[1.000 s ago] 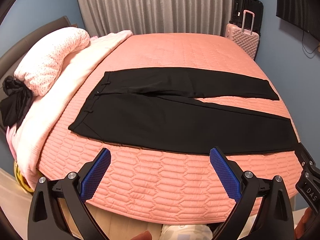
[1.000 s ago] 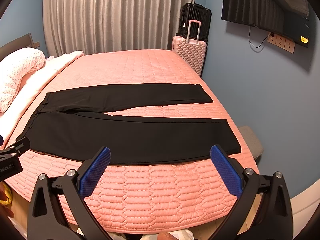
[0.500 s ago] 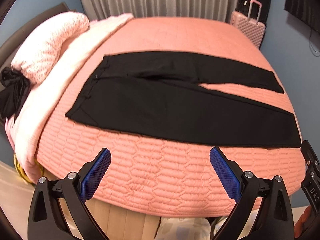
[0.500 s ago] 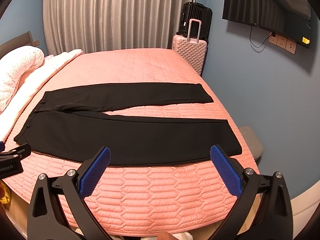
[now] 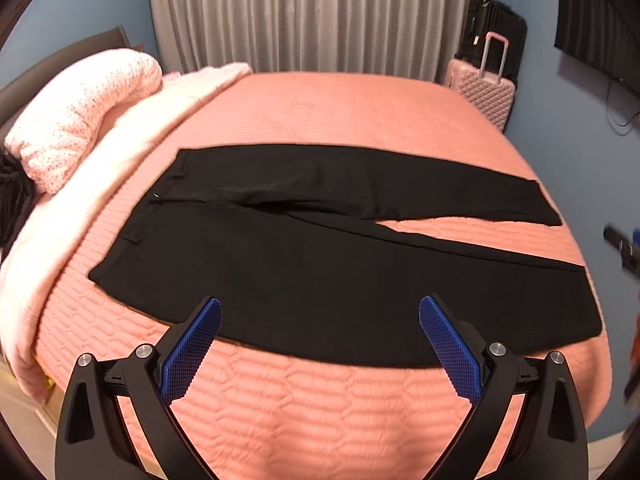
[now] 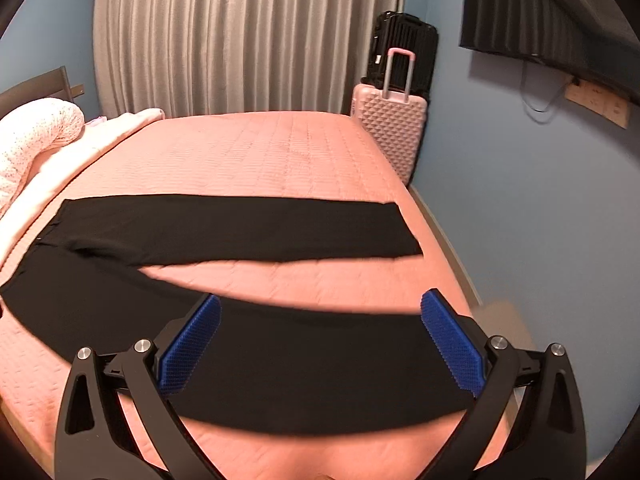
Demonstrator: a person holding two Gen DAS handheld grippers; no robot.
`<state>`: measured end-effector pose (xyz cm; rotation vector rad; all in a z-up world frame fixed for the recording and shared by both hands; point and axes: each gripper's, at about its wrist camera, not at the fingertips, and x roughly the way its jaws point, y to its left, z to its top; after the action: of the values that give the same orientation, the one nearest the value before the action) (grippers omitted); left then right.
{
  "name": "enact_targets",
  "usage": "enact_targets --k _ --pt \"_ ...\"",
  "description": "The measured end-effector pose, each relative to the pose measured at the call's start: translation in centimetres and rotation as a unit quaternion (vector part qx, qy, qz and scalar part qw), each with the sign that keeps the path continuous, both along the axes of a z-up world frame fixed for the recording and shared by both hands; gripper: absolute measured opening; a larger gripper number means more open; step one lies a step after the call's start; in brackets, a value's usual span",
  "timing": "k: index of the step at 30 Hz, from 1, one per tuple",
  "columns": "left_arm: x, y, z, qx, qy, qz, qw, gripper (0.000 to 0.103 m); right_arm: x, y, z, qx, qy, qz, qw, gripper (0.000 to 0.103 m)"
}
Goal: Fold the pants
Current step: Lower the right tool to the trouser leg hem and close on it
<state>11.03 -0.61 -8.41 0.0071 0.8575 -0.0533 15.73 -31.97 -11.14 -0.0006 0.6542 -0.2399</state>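
Black pants (image 5: 304, 248) lie flat on the pink quilted bed (image 5: 320, 400), waistband to the left, the two legs spread apart toward the right. My left gripper (image 5: 320, 312) is open, its blue pads hovering over the near leg close to the hip. In the right wrist view the pants (image 6: 248, 232) show both legs; my right gripper (image 6: 320, 308) is open above the near leg, close to its hem end. The right gripper's tip (image 5: 624, 244) appears blurred at the left wrist view's right edge. Nothing is held.
A rolled pink duvet (image 5: 80, 116) and pale blanket (image 5: 80, 208) lie along the bed's left side. A pink suitcase (image 6: 390, 128) with a black one (image 6: 404, 52) behind stands by the curtain (image 6: 240, 40). A blue wall (image 6: 520, 200) with a mounted TV (image 6: 560, 28) is close on the right.
Both grippers have moved forward and lower over the bed; their pads now overlap the near pant leg instead of the quilt's front edge. The pants have not moved.
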Motion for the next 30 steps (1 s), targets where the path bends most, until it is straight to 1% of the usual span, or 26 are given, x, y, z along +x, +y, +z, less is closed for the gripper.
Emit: enact_targets --k 2,3,4,5,6,7,8,9,10,12,13,14,17,20,22,23,24,25,26,28,29,30 --pt "2.0 -0.7 -1.5 -0.003 0.016 0.002 0.9999 0.096 3.4 -2.5 -1.2 -0.021 -0.006 0.012 1.000 0.098" --pt "2.7 -0.9 -2.0 -0.001 0.017 0.005 0.9998 0.096 5.9 -4.2 -2.2 -0.028 0.003 0.024 0.999 0.098" --pt "3.5 -1.2 -2.5 -0.001 0.014 0.006 0.9999 0.096 8.1 -5.7 -3.2 -0.026 0.021 0.032 0.999 0.098" --pt "4.4 -1.6 -3.0 -0.004 0.012 0.002 0.9999 0.096 10.9 -8.0 -4.3 -0.011 0.039 0.033 0.999 0.098" --pt "5.1 -1.9 -3.4 -0.003 0.014 0.000 0.9999 0.096 12.4 -9.6 -4.9 0.006 0.045 0.033 0.998 0.098" --pt "5.9 -2.2 -3.8 0.003 0.015 -0.002 0.9999 0.096 14.5 -11.8 -5.7 0.037 0.051 0.037 0.997 0.098" --pt "6.7 -2.5 -4.2 0.013 0.015 -0.002 0.9998 0.098 15.8 -13.2 -6.2 0.053 0.052 0.036 0.997 0.098" --pt "7.9 -3.1 -4.8 0.034 0.020 -0.001 0.9992 0.098 18.4 -15.6 -7.3 0.082 0.066 0.039 0.994 0.098" --pt "8.8 -3.5 -5.3 0.053 0.027 0.000 0.9983 0.098 20.0 -16.9 -8.1 0.102 0.081 0.042 0.991 0.098" --pt "11.0 -4.2 -6.6 0.074 0.040 -0.008 0.9964 0.098 23.3 -19.1 -9.8 0.130 0.113 0.046 0.984 0.098" --pt "11.7 -4.4 -7.0 0.076 0.045 -0.007 0.9960 0.098 24.7 -19.9 -10.5 0.133 0.121 0.049 0.982 0.098" --pt "12.7 -4.7 -7.5 0.071 0.045 -0.006 0.9965 0.098 25.6 -20.1 -10.9 0.132 0.124 0.056 0.982 0.098" --pt "14.0 -5.0 -7.9 0.058 0.030 -0.003 0.9979 0.098 29.0 -21.4 -12.5 0.117 0.138 0.090 0.979 0.098" --pt "14.9 -5.5 -8.0 0.048 0.010 -0.011 0.9987 0.098 30.7 -22.1 -14.5 0.126 0.157 0.113 0.973 0.098" --pt "15.5 -6.0 -8.3 0.047 0.004 -0.015 0.9988 0.098 31.8 -22.5 -15.6 0.124 0.171 0.117 0.970 0.098" --pt "15.9 -6.4 -8.5 0.047 0.004 -0.018 0.9987 0.098 32.1 -22.7 -16.2 0.128 0.181 0.120 0.968 0.098" --pt "16.2 -6.5 -8.7 0.048 0.004 -0.019 0.9987 0.098 32.6 -23.1 -17.5 0.144 0.199 0.131 0.961 0.098" --pt "16.4 -6.4 -8.9 0.046 0.004 -0.021 0.9987 0.098 32.7 -23.1 -18.1 0.144 0.201 0.141 0.959 0.098" --pt "16.5 -6.4 -9.0 0.043 0.005 -0.024 0.9988 0.098 32.2 -23.2 -18.1 0.142 0.180 0.150 0.962 0.098" --pt "16.8 -6.0 -9.4 0.022 0.006 -0.031 0.9992 0.098 32.0 -23.5 -18.1 0.153 0.168 0.148 0.963 0.098" --pt "16.9 -5.8 -9.6 0.015 0.008 -0.033 0.9993 0.098 31.8 -23.5 -18.0 0.151 0.159 0.143 0.965 0.091" --pt "17.1 -5.5 -9.7 0.009 0.007 -0.031 0.9994 0.098 31.5 -23.6 -17.8 0.147 0.151 0.139 0.968 0.087"
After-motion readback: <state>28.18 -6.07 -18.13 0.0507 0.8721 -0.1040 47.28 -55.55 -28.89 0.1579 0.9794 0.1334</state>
